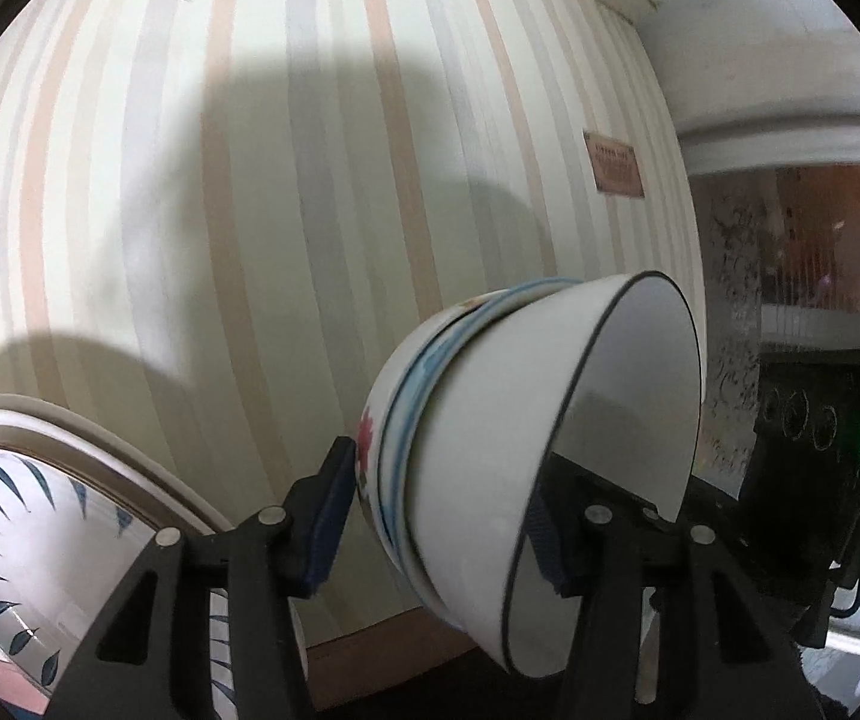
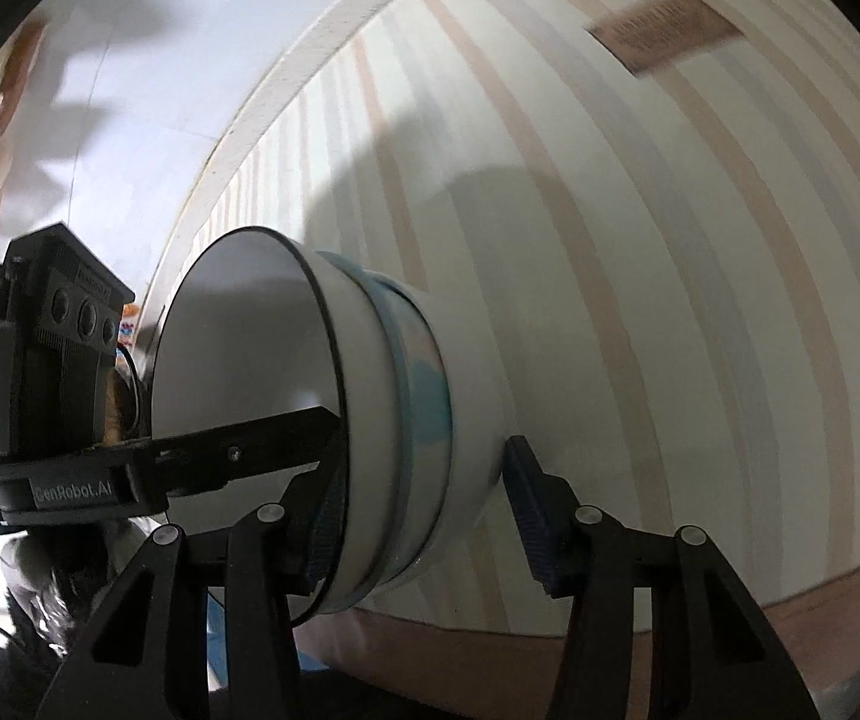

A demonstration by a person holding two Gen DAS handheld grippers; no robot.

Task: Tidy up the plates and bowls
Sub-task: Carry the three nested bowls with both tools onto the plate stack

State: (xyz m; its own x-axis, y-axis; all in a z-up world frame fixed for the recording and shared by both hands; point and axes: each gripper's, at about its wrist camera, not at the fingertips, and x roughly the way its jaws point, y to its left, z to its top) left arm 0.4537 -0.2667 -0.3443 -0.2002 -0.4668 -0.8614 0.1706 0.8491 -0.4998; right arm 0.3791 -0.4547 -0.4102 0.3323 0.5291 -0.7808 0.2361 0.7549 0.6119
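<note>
A nested stack of bowls (image 1: 490, 468), white with a dark rim, blue bands and a red flower, is held on its side in the air between both grippers. My left gripper (image 1: 442, 516) is shut on the stack: one pad on the outer bowl's base, the other inside the mouth. The stack also shows in the right wrist view (image 2: 394, 420), where my right gripper (image 2: 424, 516) clamps it the same way. The left gripper's finger (image 2: 238, 450) reaches inside the bowl mouth. A plate with blue leaf marks (image 1: 28, 516) is at the lower left.
A striped wall (image 1: 310, 180) with a small brown plaque (image 1: 616, 165) is close ahead. A brown baseboard (image 2: 610, 648) runs along the bottom. The other gripper's black body (image 1: 808, 456) is at the right, in front of a patterned glass panel (image 1: 736, 312).
</note>
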